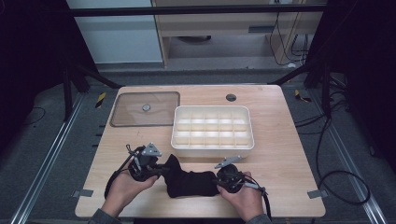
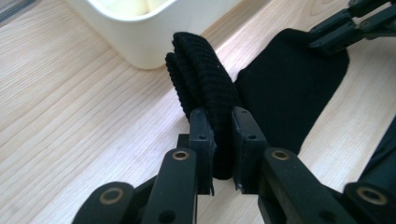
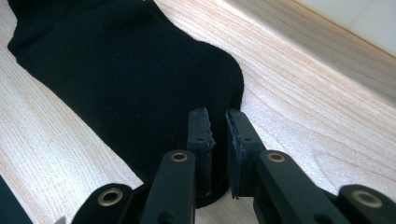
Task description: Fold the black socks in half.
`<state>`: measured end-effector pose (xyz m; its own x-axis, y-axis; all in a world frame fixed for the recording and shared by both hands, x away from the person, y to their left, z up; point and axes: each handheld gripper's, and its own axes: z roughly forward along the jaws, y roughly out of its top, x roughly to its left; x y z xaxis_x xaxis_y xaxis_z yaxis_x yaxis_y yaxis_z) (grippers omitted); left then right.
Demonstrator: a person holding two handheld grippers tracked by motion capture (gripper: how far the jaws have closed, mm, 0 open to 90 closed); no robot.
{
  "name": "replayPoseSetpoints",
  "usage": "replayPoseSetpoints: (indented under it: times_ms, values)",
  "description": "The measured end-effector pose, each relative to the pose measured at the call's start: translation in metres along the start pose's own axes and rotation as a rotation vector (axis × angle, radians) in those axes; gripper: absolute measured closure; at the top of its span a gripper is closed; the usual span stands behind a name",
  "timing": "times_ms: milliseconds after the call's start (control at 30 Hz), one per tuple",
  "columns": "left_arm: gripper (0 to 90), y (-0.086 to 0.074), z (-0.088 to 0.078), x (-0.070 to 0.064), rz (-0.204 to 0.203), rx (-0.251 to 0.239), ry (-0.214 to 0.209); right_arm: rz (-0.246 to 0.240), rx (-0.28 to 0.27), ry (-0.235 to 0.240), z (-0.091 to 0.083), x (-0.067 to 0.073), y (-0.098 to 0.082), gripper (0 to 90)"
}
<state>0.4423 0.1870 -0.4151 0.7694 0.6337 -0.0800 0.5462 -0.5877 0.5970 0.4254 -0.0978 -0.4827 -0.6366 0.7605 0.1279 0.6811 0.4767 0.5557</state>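
A: Left gripper view: your left gripper (image 2: 223,140) pinches the black sock's (image 2: 289,93) ribbed cuff beside the white organiser tray (image 2: 140,42).

B: Your right gripper (image 3: 218,135) clamps its toe edge on the table (image 3: 303,121). No lettering is readable anywhere.

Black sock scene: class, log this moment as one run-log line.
left gripper: shut on black sock cuff | right gripper: shut on its toe end | white tray: behind

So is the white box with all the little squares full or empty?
Empty. In the high view, the white box shows bare compartments. The black sock lies outside it on the table.
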Motion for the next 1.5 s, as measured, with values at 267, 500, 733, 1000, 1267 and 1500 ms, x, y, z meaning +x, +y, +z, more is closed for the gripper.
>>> replayPoseSetpoints:
  times_ms: [267,500,733,1000,1267,1500]
  values:
    - [80.2,0.013,0.007,-0.017,0.031,-0.009,-0.035,0.004,-0.008,0.007,0.000,-0.002,-0.001,81.1]
    - [80.2,0.024,0.016,-0.032,0.064,-0.002,-0.059,0.009,-0.011,0.015,0.000,-0.002,-0.001,80.8]
    - [80.3,0.032,0.026,-0.044,0.088,0.010,-0.079,0.020,-0.018,0.019,0.000,-0.004,-0.003,80.3]
    - [80.3,0.038,0.037,-0.055,0.111,0.026,-0.098,0.032,-0.027,0.029,0.000,-0.005,-0.004,79.2]
    - [80.3,0.040,0.051,-0.063,0.141,0.066,-0.092,0.030,-0.038,0.033,-0.001,-0.006,-0.005,68.1]
    - [80.2,0.039,0.062,-0.068,0.140,0.087,-0.094,0.041,-0.081,0.007,-0.016,-0.009,-0.006,52.6]
